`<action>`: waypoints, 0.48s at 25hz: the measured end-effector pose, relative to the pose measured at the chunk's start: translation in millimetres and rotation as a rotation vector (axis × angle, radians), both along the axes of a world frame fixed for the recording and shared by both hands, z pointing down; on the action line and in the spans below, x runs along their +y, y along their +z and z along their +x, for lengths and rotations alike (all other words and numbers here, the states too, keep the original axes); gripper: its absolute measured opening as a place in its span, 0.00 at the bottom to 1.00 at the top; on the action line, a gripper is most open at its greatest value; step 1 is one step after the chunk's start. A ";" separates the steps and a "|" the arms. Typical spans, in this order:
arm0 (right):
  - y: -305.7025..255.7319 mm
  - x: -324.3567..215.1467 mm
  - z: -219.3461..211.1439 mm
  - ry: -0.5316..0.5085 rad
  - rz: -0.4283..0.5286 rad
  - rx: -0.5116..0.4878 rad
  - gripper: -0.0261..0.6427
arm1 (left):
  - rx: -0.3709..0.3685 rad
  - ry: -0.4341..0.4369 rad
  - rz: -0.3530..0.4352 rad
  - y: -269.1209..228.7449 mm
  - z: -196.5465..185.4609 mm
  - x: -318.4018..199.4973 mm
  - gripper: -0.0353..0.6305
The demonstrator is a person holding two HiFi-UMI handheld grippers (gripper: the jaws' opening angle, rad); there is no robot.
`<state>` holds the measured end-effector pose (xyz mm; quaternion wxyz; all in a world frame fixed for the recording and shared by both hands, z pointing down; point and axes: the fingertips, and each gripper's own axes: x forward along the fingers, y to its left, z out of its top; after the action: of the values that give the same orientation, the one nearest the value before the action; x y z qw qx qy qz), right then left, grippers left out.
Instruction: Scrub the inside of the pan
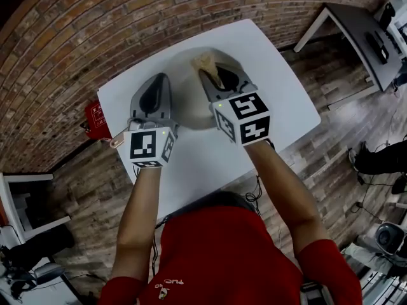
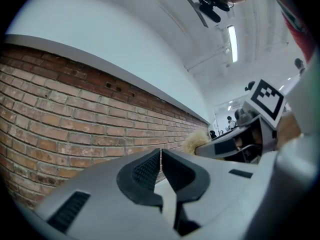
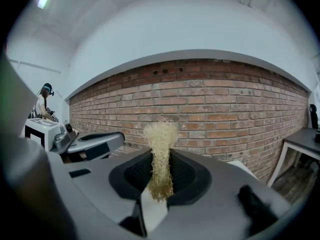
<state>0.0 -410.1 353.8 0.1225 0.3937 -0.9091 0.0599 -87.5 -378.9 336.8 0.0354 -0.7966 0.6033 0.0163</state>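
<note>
A pale grey round pan (image 1: 191, 110) lies on the white table (image 1: 280, 100), partly hidden under both grippers. My right gripper (image 1: 210, 76) is over the pan's far part, shut on a straw-coloured fibre scrubber (image 1: 205, 62). In the right gripper view the scrubber (image 3: 160, 134) stands up from between the pads of the right gripper (image 3: 161, 159). My left gripper (image 1: 154, 93) hovers at the pan's left edge. Its jaws in the left gripper view (image 2: 160, 156) meet with nothing between them. A small tan end (image 1: 117, 141) pokes out beside the left gripper; what it belongs to is hidden.
A brick wall (image 3: 225, 109) runs behind the table. A red box (image 1: 95, 119) sits on the floor by the table's left edge. A grey desk (image 1: 356, 37) stands to the right, and white furniture (image 1: 25, 202) to the left.
</note>
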 end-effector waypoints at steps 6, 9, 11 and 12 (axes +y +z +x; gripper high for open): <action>38.6 -31.2 -30.9 -0.029 -0.116 0.100 0.17 | 0.003 -0.001 -0.010 11.2 -18.7 -23.5 0.09; 63.3 -40.5 -43.1 -0.044 -0.160 0.170 0.17 | 0.013 -0.002 -0.021 18.7 -27.1 -30.8 0.09; 79.8 -46.1 -51.4 -0.059 -0.187 0.215 0.17 | 0.017 -0.002 -0.029 23.9 -32.3 -35.8 0.09; 88.4 -48.6 -55.8 -0.067 -0.201 0.235 0.17 | 0.018 -0.002 -0.032 26.8 -35.1 -38.4 0.09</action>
<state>-55.9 -458.7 442.3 0.2688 0.3533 -0.8905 0.0997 -122.6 -417.2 363.6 0.0170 -0.7964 0.6044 0.0137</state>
